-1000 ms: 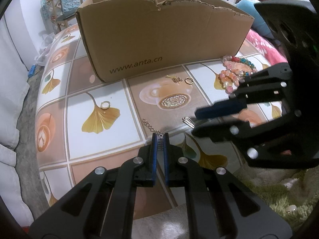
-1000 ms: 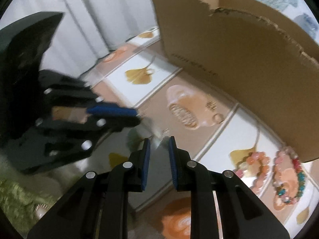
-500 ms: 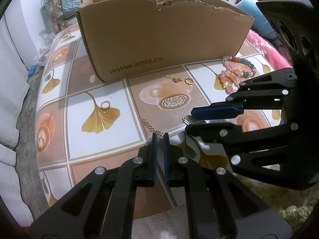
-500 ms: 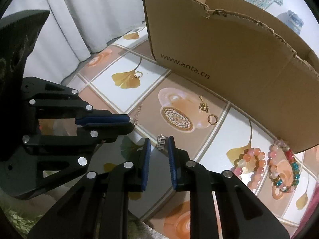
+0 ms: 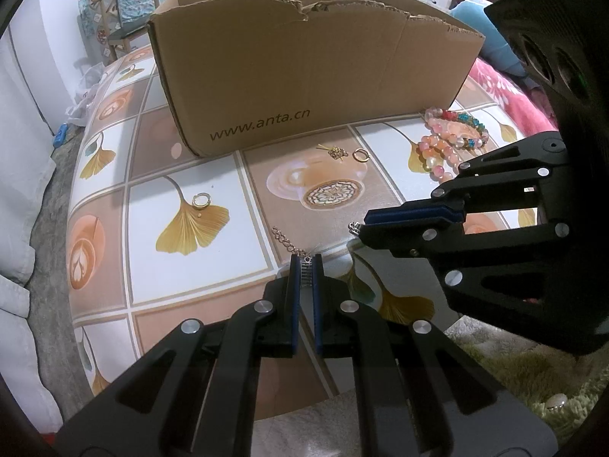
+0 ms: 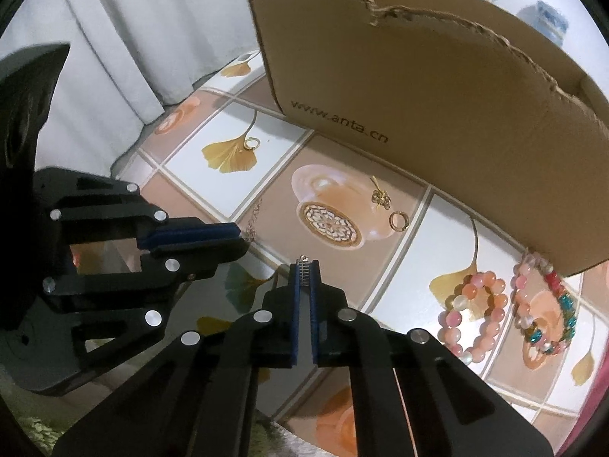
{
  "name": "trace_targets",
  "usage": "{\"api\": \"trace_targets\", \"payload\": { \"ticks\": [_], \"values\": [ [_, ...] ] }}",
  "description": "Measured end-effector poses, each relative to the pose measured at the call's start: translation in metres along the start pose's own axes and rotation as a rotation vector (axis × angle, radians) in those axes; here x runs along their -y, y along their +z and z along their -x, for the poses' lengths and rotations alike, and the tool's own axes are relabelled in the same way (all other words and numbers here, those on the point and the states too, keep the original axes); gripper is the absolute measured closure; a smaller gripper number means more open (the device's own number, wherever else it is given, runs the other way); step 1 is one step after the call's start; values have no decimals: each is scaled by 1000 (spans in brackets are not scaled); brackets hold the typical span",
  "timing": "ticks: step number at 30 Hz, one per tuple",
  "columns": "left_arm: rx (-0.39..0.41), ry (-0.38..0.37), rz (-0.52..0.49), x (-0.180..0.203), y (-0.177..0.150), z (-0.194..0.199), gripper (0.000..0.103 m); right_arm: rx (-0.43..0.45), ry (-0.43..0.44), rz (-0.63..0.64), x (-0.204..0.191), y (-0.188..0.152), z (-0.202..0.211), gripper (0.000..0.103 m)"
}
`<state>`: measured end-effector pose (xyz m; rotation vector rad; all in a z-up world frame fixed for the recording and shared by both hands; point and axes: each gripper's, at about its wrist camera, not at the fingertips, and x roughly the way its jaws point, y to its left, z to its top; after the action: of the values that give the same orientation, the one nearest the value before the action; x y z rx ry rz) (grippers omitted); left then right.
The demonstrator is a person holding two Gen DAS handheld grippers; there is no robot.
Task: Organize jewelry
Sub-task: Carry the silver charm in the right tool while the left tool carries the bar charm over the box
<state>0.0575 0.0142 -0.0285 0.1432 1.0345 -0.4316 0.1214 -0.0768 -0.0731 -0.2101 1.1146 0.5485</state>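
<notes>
Glossy oilcloth covers the table (image 5: 213,278), printed in squares of white and tan with yellow ginkgo leaves and coffee-cup motifs. Brown cardboard box (image 5: 304,72), open-topped with a torn rim and "www.anta.cn" on its side, stands at the far half of the table. White curtain (image 6: 125,38) hangs behind the table's edge; green shag rug (image 5: 533,392) lies below the near edge; a wooden chair (image 5: 125,19) stands in the far corner.

Left gripper (image 5: 306,266): jaws clenched on a small silver ladder-shaped clasp (image 5: 306,272), from which a fine chain (image 5: 287,240) trails onto the cloth.

Right gripper (image 6: 304,270): jaws have just been closing and now pinch a second silver clasp (image 6: 304,271) between the blue pads, at the table's near edge.

Loose on the cloth: a gold ring (image 5: 200,200) on a ginkgo leaf, a gold charm (image 5: 337,152) and another ring (image 5: 361,155) near the box front, two pink beaded bracelets (image 6: 506,312) touching, beside the box's right end.
</notes>
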Motion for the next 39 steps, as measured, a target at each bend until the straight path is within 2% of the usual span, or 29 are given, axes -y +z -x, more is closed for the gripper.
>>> {"api": "trace_targets", "payload": {
  "ticks": [16, 22, 26, 30, 34, 37, 39],
  "values": [
    [31, 20, -24, 3, 0, 15, 98, 73, -11, -15, 8, -6, 30, 98],
    [76, 48, -31, 6, 4, 31, 98, 132, -16, -11, 7, -10, 53, 98],
    [134, 49, -35, 9, 13, 49, 98, 187, -25, 4, 7, -4, 70, 98],
    [216, 10, -58, 12, 37, 74, 98, 289, -22, 25, 11, 11, 105, 98],
    [341, -32, -87, 8, 75, 106, 98, 402, -39, 52, 26, 32, 141, 98],
    [403, -53, -107, 4, 109, 123, 98, 456, -48, 61, 44, 54, 160, 98],
    [426, -59, -127, 2, 136, 124, 98, 456, -36, 62, 60, 75, 162, 98]
  ]
}}
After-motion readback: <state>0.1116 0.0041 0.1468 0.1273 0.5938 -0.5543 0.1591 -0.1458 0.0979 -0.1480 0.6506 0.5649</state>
